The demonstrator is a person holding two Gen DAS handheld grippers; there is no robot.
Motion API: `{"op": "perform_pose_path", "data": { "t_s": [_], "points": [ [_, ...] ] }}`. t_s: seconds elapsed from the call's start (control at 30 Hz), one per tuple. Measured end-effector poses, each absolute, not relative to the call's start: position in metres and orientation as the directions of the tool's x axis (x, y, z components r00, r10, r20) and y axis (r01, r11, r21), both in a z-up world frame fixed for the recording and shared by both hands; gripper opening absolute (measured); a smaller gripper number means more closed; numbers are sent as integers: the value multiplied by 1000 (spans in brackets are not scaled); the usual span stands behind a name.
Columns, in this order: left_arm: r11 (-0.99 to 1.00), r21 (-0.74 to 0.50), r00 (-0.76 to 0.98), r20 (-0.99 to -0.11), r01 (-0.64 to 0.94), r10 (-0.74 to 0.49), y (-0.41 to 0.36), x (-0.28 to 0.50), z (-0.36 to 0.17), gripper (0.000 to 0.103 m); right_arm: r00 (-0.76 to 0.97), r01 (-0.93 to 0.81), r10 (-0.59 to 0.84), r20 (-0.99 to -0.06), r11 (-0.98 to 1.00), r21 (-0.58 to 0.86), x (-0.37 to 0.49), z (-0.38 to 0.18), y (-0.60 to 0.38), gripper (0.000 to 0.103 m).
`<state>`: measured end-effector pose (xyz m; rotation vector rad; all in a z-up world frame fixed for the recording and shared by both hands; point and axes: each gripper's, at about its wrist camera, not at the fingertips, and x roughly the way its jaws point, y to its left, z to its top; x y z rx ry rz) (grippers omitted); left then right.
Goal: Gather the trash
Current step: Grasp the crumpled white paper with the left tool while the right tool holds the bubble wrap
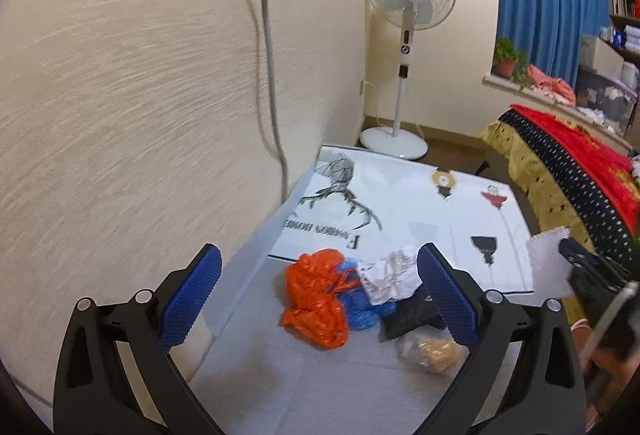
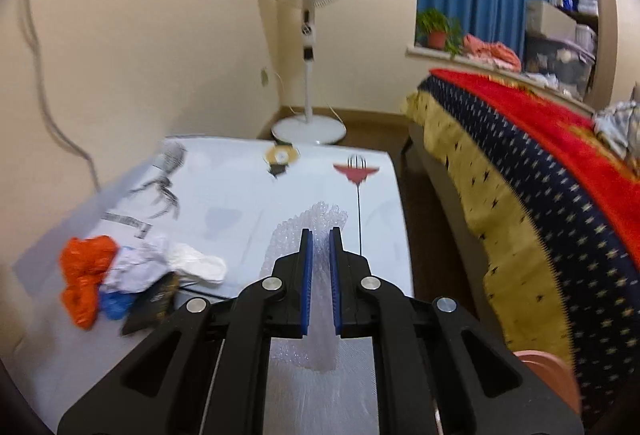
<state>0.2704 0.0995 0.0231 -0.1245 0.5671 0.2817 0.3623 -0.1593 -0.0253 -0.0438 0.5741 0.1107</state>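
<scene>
Bubble wrap (image 2: 320,247), clear and crinkled, sits pinched between the blue pads of the right tongs (image 2: 321,235), lifted off the white printed surface (image 2: 240,203) and hanging down between the fingers. Left tongs (image 1: 320,267) stand spread wide with nothing between them, hovering over a heap of trash: an orange plastic bag (image 1: 316,299), blue plastic (image 1: 362,311), crumpled white paper (image 1: 390,275) and a black wrapper (image 1: 412,315). Beside the surface stands a bed (image 2: 520,163).
</scene>
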Motion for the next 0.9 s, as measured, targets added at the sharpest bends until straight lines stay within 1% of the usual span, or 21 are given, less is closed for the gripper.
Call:
{"op": "perform_pose_path", "data": {
  "t_s": [0.1, 0.2, 0.27, 0.4, 0.47, 0.53, 0.57, 0.77, 0.9],
  "points": [
    [966, -69, 826, -537, -247, 173, 89, 271, 19, 95, 842, -128, 103, -530, 992, -10, 327, 4, -167, 9],
    [978, -84, 825, -553, -193, 115, 79, 274, 9, 95, 838, -134, 109, -535, 991, -9, 284, 29, -180, 9],
    [983, -102, 839, -539, -156, 77, 75, 277, 3, 95, 840, -133, 103, -533, 991, -19, 257, 41, -189, 9],
    [990, -103, 850, -527, -91, 23, 63, 301, -10, 95, 828, -124, 101, -552, 992, -5, 212, 46, -212, 9],
    [986, -131, 828, -561, -100, 10, 62, 324, -27, 95, 827, -99, 78, -556, 995, -7, 198, 42, -224, 9],
    [979, -150, 794, -608, -141, 22, 60, 342, -45, 95, 829, -75, 62, -555, 997, 0, 192, 35, -234, 9],
    [975, -167, 786, -618, -148, 14, 59, 349, -54, 95, 828, -72, 62, -558, 997, 5, 193, 32, -239, 9],
    [987, -83, 784, -618, -137, 57, 42, 381, -91, 95, 800, -38, 29, -599, 999, -2, 208, 14, -262, 9],
    [979, -60, 778, -617, -196, 118, 48, 396, -109, 92, 793, -21, 14, -609, 1000, -5, 213, 10, -273, 9]
  ]
}}
